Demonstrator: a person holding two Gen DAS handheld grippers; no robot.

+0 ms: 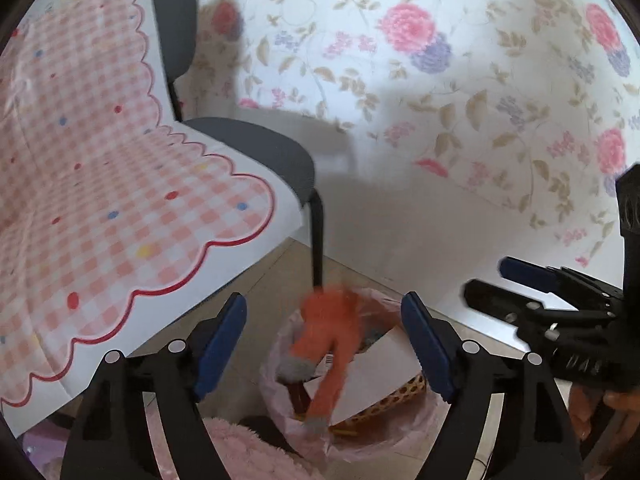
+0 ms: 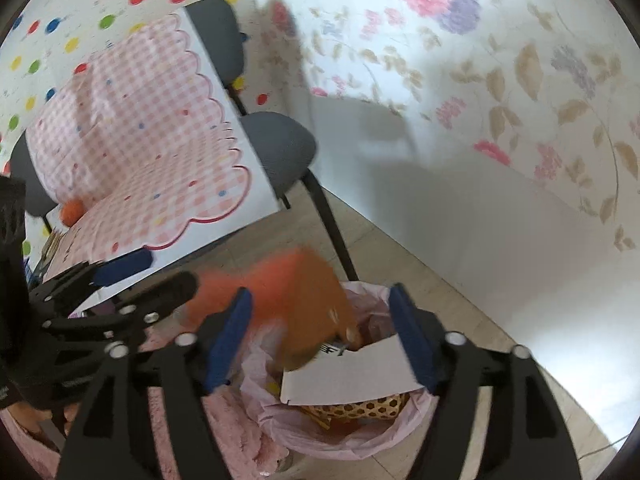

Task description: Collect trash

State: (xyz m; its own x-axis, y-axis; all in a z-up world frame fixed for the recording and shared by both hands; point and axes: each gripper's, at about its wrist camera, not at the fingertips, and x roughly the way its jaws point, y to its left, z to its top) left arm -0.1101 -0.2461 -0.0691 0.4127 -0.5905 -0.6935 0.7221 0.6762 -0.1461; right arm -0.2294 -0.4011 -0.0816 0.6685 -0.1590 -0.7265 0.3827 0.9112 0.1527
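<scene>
Left gripper (image 1: pixel 324 344) fingers astride orange trash (image 1: pixel 328 332)

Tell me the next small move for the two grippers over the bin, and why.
Probably draw both grippers back toward the chairs for more trash. The left gripper and right gripper are both open and hold nothing, and the blurred orange fuzzy item is over the pink-lined bin, apparently dropping in beside the white card. Another orange piece seems to sit on a chair.

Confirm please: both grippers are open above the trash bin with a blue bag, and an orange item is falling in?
Not quite: the bag lining the trash bin is pink, not blue, as the right wrist view shows. Both grippers, left and right, are open, and the orange item is above the bin.
</scene>
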